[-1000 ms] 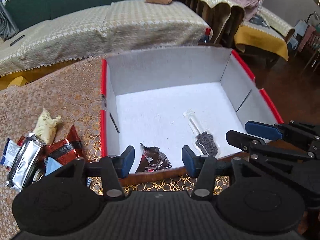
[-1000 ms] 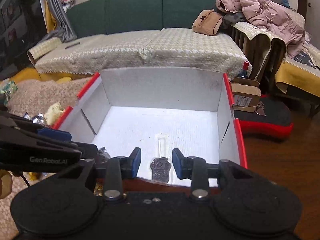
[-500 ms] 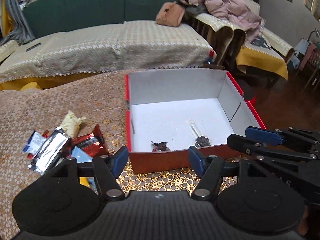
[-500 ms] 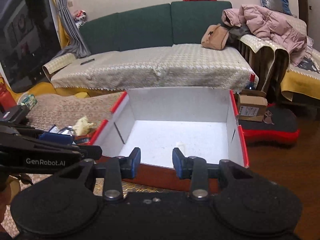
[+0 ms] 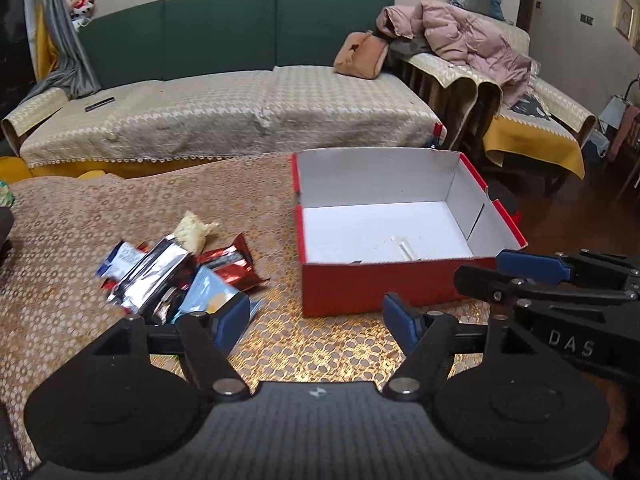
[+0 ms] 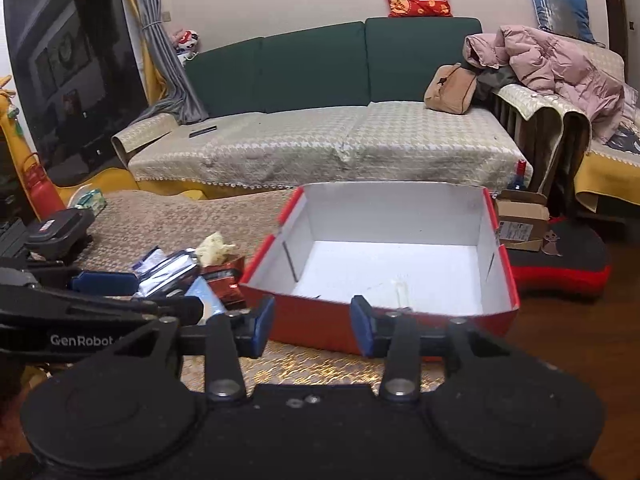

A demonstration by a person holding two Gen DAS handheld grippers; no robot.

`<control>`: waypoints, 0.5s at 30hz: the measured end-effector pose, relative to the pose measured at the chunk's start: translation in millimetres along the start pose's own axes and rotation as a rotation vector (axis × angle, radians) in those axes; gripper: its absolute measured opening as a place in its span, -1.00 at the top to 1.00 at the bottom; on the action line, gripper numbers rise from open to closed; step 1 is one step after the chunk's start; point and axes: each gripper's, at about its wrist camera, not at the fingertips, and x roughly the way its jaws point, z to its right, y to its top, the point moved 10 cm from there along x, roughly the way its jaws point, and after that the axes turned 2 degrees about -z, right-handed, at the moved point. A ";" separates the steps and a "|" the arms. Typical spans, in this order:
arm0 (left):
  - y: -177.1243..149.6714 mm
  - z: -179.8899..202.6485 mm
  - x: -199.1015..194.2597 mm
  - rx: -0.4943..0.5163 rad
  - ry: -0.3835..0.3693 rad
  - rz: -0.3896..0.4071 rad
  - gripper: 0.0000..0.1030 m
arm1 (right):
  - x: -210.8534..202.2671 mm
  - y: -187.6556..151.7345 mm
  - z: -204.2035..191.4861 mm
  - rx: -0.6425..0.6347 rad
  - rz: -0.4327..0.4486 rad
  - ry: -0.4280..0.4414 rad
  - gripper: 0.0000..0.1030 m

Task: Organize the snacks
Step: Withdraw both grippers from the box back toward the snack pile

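Observation:
A red box (image 5: 360, 288) with a white inside stands on the gold-patterned table; it also shows in the right wrist view (image 6: 320, 322). A clear wrapped lollipop (image 5: 404, 247) lies inside; the near wall hides most of the box floor. A pile of snack packets (image 5: 168, 276) lies left of the box: silver, red, blue and a cream one (image 5: 194, 232). The pile also shows in the right wrist view (image 6: 192, 272). My left gripper (image 5: 316, 322) is open and empty, in front of the box and pile. My right gripper (image 6: 312, 326) is open and empty before the box's near wall.
The table (image 5: 72, 232) ends just right of the box, above dark floor. A black device (image 6: 60, 232) and tissue pack (image 6: 90, 200) sit at the far left. A green sofa (image 5: 240, 112) stands behind. A cardboard box (image 6: 520, 220) lies on the floor, right.
Both grippers have drawn back and up from over the box, staying open. The box now sits farther off and the snack pile has come into fuller view.

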 end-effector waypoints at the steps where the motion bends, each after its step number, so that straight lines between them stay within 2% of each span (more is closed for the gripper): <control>1: -4.9 -3.8 -4.1 -0.003 0.006 0.005 -0.45 | -1.9 -1.2 -3.4 -0.003 0.001 0.005 0.12; 5: -24.3 -20.9 -18.4 -0.023 0.032 0.021 -0.47 | -7.4 -8.4 -18.0 -0.018 -0.003 0.025 0.05; 9: -42.8 -41.6 -29.4 -0.069 0.055 0.032 -0.63 | -11.0 -16.9 -31.4 -0.037 -0.013 0.047 0.05; 15: -59.3 -70.6 -39.9 -0.133 0.077 0.040 -0.68 | -14.8 -23.1 -49.3 -0.082 -0.019 0.068 -0.03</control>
